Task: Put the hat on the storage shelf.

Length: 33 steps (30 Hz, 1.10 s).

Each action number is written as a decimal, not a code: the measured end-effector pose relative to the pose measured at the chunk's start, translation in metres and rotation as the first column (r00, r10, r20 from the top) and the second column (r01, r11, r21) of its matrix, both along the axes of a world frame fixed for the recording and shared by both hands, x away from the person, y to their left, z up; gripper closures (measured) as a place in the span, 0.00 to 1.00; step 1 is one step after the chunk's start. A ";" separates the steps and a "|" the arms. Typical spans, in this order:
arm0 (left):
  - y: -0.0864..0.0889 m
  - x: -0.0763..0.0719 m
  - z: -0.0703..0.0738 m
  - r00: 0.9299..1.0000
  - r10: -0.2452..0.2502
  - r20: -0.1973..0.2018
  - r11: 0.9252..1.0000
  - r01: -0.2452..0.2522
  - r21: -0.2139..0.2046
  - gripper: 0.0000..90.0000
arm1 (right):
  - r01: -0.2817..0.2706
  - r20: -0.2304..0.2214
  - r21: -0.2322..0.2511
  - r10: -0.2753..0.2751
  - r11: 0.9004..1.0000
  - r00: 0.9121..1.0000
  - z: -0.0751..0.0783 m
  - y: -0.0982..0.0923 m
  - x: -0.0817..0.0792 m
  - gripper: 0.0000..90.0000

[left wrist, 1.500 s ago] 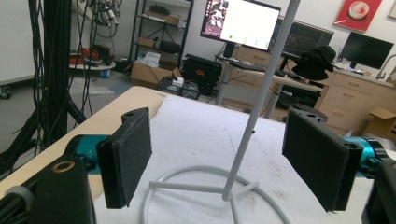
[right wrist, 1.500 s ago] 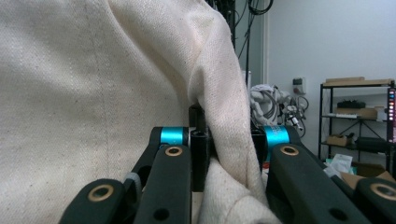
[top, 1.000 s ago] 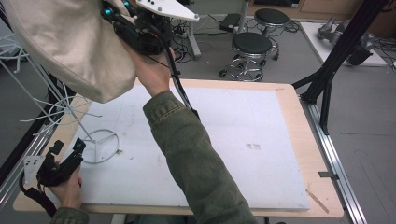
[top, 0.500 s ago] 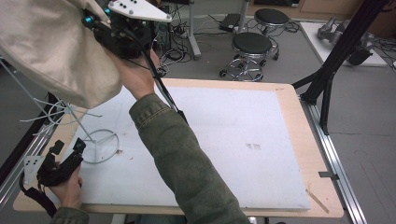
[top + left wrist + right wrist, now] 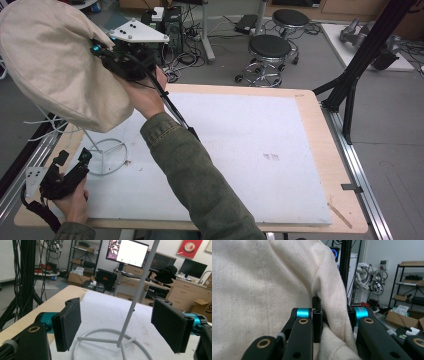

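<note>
A large cream cloth bag [image 5: 55, 65] hangs high over the table's left side, above a white wire stand [image 5: 106, 156] with a ring base. My right gripper [image 5: 102, 52] is raised at the bag's right edge and is shut on a fold of the cream cloth [image 5: 332, 307]. My left gripper [image 5: 72, 159] rests low at the table's front left corner, open, its black pads [image 5: 68, 323] standing on either side of the stand's thin white pole [image 5: 136, 297] without touching it. The stand's ring base [image 5: 100, 338] lies just beyond the jaws.
The white mat [image 5: 260, 150] covers a wooden table [image 5: 320, 130]. Black stools [image 5: 270, 50] and a black tripod leg [image 5: 350, 95] stand beyond the far and right edges. Cables and boxes litter the floor behind. A metal rail [image 5: 360, 175] runs along the table's right side.
My right gripper has carried the bag to the left and a little toward me. The left gripper has stayed in place by the stand's base.
</note>
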State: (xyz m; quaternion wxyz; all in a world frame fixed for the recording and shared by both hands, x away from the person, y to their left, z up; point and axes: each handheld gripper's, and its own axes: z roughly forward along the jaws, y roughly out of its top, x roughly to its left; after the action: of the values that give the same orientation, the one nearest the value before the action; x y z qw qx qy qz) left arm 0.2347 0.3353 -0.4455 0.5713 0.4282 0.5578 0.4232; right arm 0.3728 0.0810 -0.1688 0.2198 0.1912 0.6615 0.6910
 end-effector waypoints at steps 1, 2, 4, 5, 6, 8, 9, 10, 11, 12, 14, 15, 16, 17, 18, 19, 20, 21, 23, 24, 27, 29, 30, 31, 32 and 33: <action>0.000 0.000 0.000 1.000 0.000 0.000 1.000 0.000 0.000 0.27 | -0.003 -0.003 0.002 0.003 1.000 1.000 0.000 0.000 0.000 0.84; 0.000 0.000 0.000 1.000 0.000 0.000 1.000 0.000 0.000 0.27 | -0.002 -0.004 0.005 0.002 1.000 1.000 -0.001 0.000 0.000 0.84; 0.000 0.000 0.000 1.000 -0.001 0.000 1.000 0.001 0.000 0.27 | -0.001 -0.006 0.013 0.001 1.000 1.000 -0.002 0.000 0.000 0.84; 0.000 0.000 0.000 1.000 -0.001 -0.001 1.000 0.001 0.001 0.27 | -0.001 -0.007 0.018 0.001 1.000 1.000 -0.002 0.000 0.000 0.83; 0.000 0.000 0.000 1.000 -0.001 -0.001 1.000 0.001 -0.002 0.27 | 0.004 -0.011 0.021 -0.004 1.000 1.000 -0.003 0.000 -0.001 0.83; 0.000 0.000 0.000 1.000 -0.001 -0.001 1.000 0.001 -0.002 0.27 | 0.007 -0.018 0.028 -0.006 1.000 1.000 -0.004 0.001 -0.002 0.83; 0.000 0.000 0.000 1.000 0.000 0.001 1.000 0.000 -0.002 0.27 | 0.006 -0.014 0.030 -0.006 1.000 1.000 -0.004 0.001 -0.002 0.83; 0.000 -0.001 0.000 1.000 0.001 0.002 1.000 -0.001 0.001 0.27 | 0.007 -0.011 0.033 -0.007 0.999 1.000 -0.004 0.001 -0.002 0.82; 0.000 -0.001 0.000 1.000 0.001 0.001 1.000 -0.001 -0.003 0.27 | 0.006 -0.013 0.034 -0.006 0.999 1.000 -0.005 0.001 -0.002 0.82; 0.000 -0.001 0.000 1.000 0.002 0.001 1.000 -0.002 0.000 0.27 | 0.004 -0.011 0.034 -0.003 0.999 1.000 -0.005 0.000 -0.002 0.81; 0.000 0.000 0.000 1.000 0.001 -0.001 1.000 -0.001 -0.003 0.27 | 0.012 -0.006 0.031 -0.012 0.999 1.000 -0.006 -0.001 -0.002 0.81; 0.000 0.000 0.000 1.000 -0.001 -0.001 1.000 0.001 -0.002 0.27 | 0.008 -0.003 0.036 -0.008 0.999 1.000 -0.006 -0.001 -0.002 0.81; -0.001 0.000 0.000 1.000 -0.003 -0.001 1.000 0.003 0.000 0.27 | 0.007 -0.005 0.035 -0.007 0.999 1.000 -0.006 -0.001 -0.002 0.81; -0.001 0.000 0.000 1.000 -0.003 0.000 1.000 0.003 0.001 0.27 | 0.008 -0.002 0.031 -0.008 0.999 1.000 -0.006 -0.002 -0.001 0.81; -0.001 0.000 0.000 1.000 -0.003 0.000 1.000 0.003 0.001 0.27 | 0.009 0.000 0.033 -0.009 0.999 1.000 -0.006 -0.002 -0.001 0.81; -0.001 0.000 0.000 1.000 -0.005 -0.001 1.000 0.005 0.000 0.27 | 0.005 -0.003 0.033 -0.005 0.999 1.000 -0.006 -0.003 -0.001 0.81; -0.001 0.000 0.000 1.000 -0.006 -0.001 1.000 0.006 0.000 0.27 | 0.005 -0.006 0.031 -0.005 1.000 1.000 -0.006 -0.003 0.000 0.81; -0.001 0.000 0.000 1.000 -0.005 0.001 1.000 0.005 0.000 0.27 | 0.003 -0.008 0.032 -0.003 0.999 1.000 -0.007 -0.003 0.000 0.81; -0.001 0.000 0.000 1.000 -0.005 -0.001 1.000 0.005 -0.001 0.27 | -0.004 -0.009 0.031 0.004 1.000 1.000 -0.007 -0.004 0.000 0.78; -0.001 0.000 0.000 1.000 -0.004 0.000 1.000 0.004 -0.001 0.27 | -0.010 -0.011 0.037 0.011 0.999 1.000 -0.008 -0.004 0.000 0.75; 0.000 0.000 0.000 1.000 -0.005 -0.003 1.000 0.005 0.002 0.27 | -0.025 -0.019 0.036 0.026 0.999 0.999 -0.011 -0.006 0.000 0.69; -0.001 0.000 0.000 1.000 -0.006 -0.003 1.000 0.006 0.002 0.27 | -0.025 -0.008 0.034 0.026 0.999 1.000 -0.013 -0.007 -0.001 0.65; -0.001 0.000 0.000 1.000 -0.007 -0.003 1.000 0.007 0.002 0.27 | -0.024 -0.003 0.033 0.024 0.999 1.000 -0.014 -0.007 -0.001 0.64; -0.001 0.000 0.000 1.000 -0.006 -0.002 1.000 0.006 0.002 0.27 | -0.031 -0.005 0.034 0.031 0.999 1.000 -0.015 -0.008 -0.002 0.62; -0.001 0.000 0.000 1.000 -0.007 -0.002 1.000 0.007 0.003 0.27 | -0.029 -0.002 0.039 0.029 0.999 1.000 -0.017 -0.008 -0.002 0.59; -0.001 0.000 0.000 1.000 -0.007 -0.002 1.000 0.007 0.003 0.27 | -0.026 -0.002 0.038 0.026 0.999 1.000 -0.018 -0.009 -0.002 0.57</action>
State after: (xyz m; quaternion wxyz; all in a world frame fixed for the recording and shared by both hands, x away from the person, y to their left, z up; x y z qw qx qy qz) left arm 0.2348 0.3341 -0.4459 0.5717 0.4312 0.5562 0.4218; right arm 0.3704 0.0723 -0.1868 0.2062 0.1875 0.6510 0.7061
